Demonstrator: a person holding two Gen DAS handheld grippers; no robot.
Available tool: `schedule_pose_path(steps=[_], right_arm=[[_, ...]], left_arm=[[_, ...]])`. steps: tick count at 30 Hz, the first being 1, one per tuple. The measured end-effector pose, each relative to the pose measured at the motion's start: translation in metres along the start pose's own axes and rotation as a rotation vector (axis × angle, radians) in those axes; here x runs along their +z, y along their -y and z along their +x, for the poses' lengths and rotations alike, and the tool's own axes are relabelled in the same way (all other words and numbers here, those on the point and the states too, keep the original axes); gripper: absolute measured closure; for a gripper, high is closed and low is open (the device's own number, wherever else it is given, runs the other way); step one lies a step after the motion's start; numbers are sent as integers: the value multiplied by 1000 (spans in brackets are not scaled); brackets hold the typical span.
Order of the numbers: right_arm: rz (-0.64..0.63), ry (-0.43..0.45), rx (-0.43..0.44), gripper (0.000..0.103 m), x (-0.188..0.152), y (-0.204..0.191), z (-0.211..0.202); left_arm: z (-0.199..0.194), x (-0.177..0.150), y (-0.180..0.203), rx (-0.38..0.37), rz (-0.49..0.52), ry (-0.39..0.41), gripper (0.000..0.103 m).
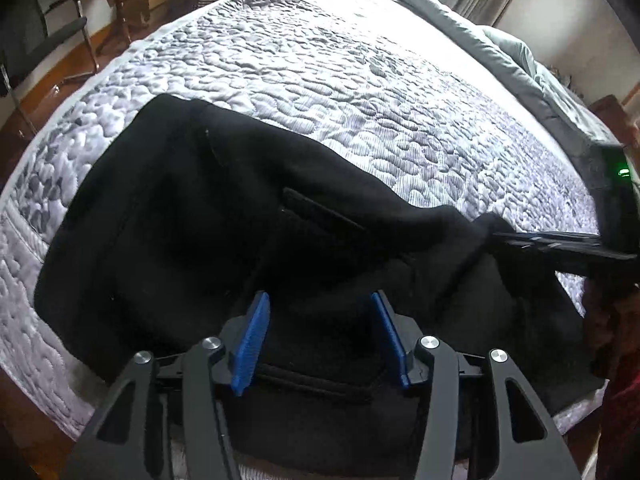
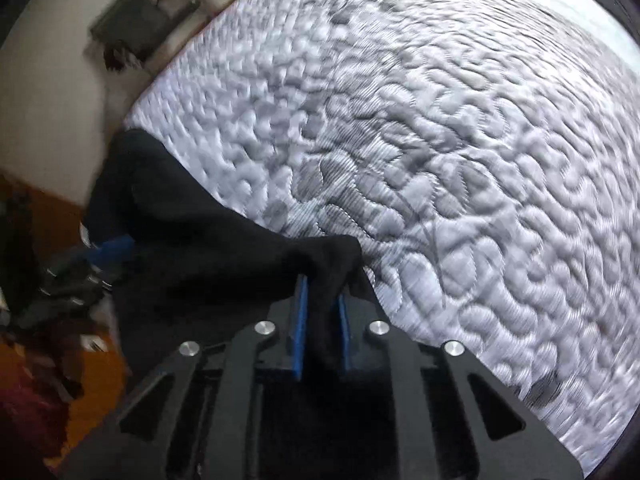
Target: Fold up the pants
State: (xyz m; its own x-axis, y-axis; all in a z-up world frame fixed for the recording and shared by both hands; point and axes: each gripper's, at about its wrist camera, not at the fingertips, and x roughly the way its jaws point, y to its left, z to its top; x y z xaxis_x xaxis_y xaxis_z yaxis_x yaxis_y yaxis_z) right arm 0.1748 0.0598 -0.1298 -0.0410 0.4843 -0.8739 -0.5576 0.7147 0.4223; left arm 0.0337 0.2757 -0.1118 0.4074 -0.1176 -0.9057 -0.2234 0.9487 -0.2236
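Bed (image 1: 360, 72) with grey-white quilted cover fills most of both views; wide bare quilt beyond and to the right of the garment, lots of room there. Rumpled grey duvet (image 1: 512, 52) runs along the far right edge of the bed. Left edge of the bed drops to wood floor (image 1: 52, 80), with a dark chair (image 1: 48, 28) standing near that corner. Near edge of the bed is right under the left gripper, and the fabric hangs slightly over it. Black pants (image 1: 208, 216) lie on the near-left part of the bed, close to both the near and left edges; bunched and partly doubled over, thick folds, a pocket welt or seam visible mid-cloth, waistband-like band at the near edge between the left gripper's fingers. One end is drawn out in a taut ridge toward the right. Left gripper (image 1: 320, 300): blue pads wide apart, hovering over the near band of the pants, nothing clamped. Right gripper (image 2: 323, 284): pads nearly together, pinching a bunched corner of the black cloth, lifted off the quilt; seen in the left wrist view at the right side (image 1: 496, 236). Right wrist view is motion-blurred, fine detail there unreadable.
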Motion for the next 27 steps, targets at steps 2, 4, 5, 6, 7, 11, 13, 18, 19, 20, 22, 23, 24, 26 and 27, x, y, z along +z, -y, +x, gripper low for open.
schedule_pose_path(steps=[2,4,5,6,7,11,13,18,19,20,22,23,24,26,27], right_arm=[[-5,57,-34,76,-17,2,-31],[-10,93,-84,64,-43,7,-63],[-1,103,-105,64,-58,11,-77],[13,107,-114,65,-75,17,-88],[43,103,-127,65,-99,26,-100],[142,44,-176,65,-179,52,-111],[218,-10,-230,65,-209,69,-92],[391,67,-121,73,-248,110,-90],[406,78,-112,72,-251,113,-95],[418,95,-139,67,-258,115,-104],[450,115,-200,64,-275,123,-121],[486,125,-207,64,-284,130,-130],[532,139,-211,64,-297,137,-142],[650,185,-238,64,-332,159,-171],[704,205,-257,64,-349,172,-185]], left_arm=[[-7,0,8,43,-3,2,50],[-19,-3,29,36,31,33,50],[-24,-6,44,5,66,48,50],[-27,-9,63,-25,110,55,49],[-27,-14,80,-53,153,52,48],[-9,-34,132,-116,266,-6,47],[9,-44,147,-61,320,-45,44],[34,-56,151,17,340,-68,40],[29,-57,155,31,340,-65,40],[22,-59,161,34,344,-57,40],[9,-66,175,-2,358,-40,40],[4,-70,183,-29,371,-31,40],[-1,-75,196,-61,396,-23,40],[0,-83,217,-107,436,-31,40],[3,-88,229,-136,459,-46,40]])
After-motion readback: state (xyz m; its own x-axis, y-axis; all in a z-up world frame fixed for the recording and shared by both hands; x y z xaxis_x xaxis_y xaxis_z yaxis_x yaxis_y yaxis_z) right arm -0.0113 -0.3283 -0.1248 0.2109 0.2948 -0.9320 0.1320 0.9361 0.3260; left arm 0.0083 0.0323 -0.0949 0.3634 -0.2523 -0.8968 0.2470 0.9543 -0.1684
